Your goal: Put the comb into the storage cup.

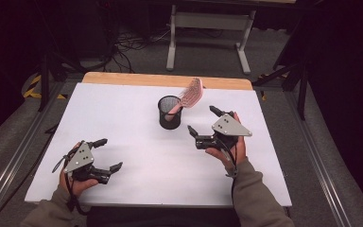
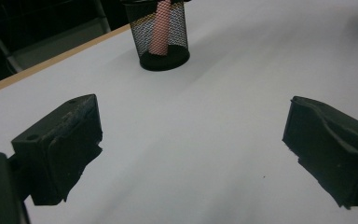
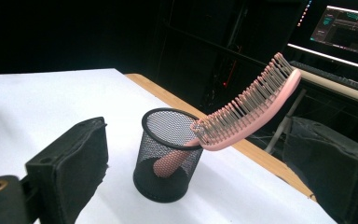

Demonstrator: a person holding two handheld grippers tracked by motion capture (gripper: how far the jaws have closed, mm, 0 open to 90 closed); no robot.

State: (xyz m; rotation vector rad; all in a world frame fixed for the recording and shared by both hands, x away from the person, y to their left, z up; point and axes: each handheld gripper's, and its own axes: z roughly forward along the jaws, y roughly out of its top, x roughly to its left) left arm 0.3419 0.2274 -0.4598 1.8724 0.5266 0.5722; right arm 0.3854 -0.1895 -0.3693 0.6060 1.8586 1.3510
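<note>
Your right gripper stood wide open, holding nothing, just beside the mesh cup. The pink hairbrush stood handle-down in that cup, leaning over its rim. Your left gripper was also wide open and empty, well apart from them.

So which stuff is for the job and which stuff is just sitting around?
For the job:
- pink hairbrush, standing handle-down in the cup
- black mesh cup
- right gripper, open, near the cup
- left gripper, open, holding nothing

Just around:
- white table they sit on
- grey desk frame behind
- monitor in the dark
</note>
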